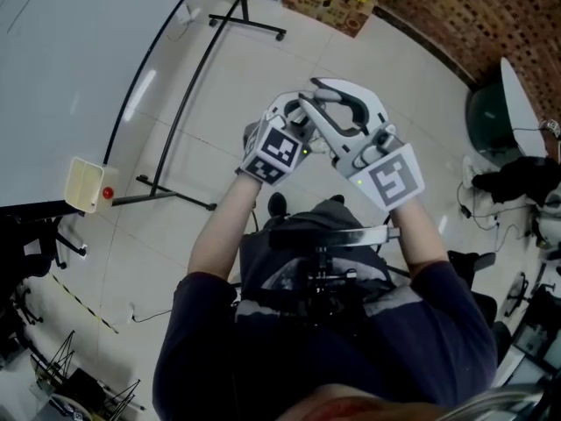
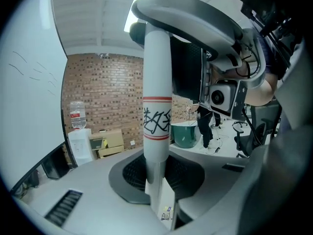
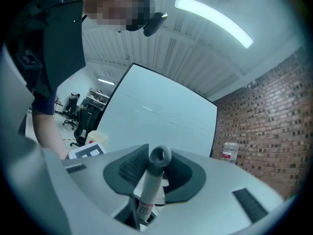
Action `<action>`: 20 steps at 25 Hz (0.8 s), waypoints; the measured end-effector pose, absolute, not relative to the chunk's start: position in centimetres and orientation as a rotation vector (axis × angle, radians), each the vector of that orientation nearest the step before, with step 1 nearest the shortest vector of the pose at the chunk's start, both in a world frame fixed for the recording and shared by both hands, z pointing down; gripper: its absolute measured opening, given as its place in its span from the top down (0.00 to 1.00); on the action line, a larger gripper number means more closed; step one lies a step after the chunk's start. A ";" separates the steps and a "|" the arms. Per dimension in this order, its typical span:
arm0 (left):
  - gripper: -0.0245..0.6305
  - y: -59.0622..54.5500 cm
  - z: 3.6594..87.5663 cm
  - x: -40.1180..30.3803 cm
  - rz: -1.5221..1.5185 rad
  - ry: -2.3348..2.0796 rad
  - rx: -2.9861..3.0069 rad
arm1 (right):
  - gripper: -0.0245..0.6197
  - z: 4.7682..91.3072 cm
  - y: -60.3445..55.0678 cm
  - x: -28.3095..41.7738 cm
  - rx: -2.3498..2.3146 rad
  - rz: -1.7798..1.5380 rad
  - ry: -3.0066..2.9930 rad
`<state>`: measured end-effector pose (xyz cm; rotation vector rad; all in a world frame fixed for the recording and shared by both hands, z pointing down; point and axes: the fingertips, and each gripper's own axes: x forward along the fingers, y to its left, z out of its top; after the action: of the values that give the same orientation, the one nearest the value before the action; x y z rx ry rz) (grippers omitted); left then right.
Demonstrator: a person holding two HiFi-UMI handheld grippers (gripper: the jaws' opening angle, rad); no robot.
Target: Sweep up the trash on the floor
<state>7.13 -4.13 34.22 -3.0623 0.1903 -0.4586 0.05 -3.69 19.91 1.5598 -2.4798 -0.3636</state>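
White handle (image 2: 157,77) in left claw (image 2: 159,180)

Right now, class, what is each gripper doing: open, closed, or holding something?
Left gripper: jaws closed on the white red-ringed pole.
Right gripper: jaws closed on the white loop-ended handle.

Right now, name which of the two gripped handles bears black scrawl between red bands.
The white handle in the left tool. The looped handle in the right tool ends in a hanging ring and shows no such scrawl.
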 end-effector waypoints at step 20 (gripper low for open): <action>0.89 -16.0 38.4 7.7 -0.748 0.580 -3.021 | 0.79 23.1 -13.8 2.8 1.252 -0.147 -2.835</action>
<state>7.69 -16.01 38.41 -3.0206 0.5797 -0.7483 2.78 -13.81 23.07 1.2523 -2.8349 -0.1473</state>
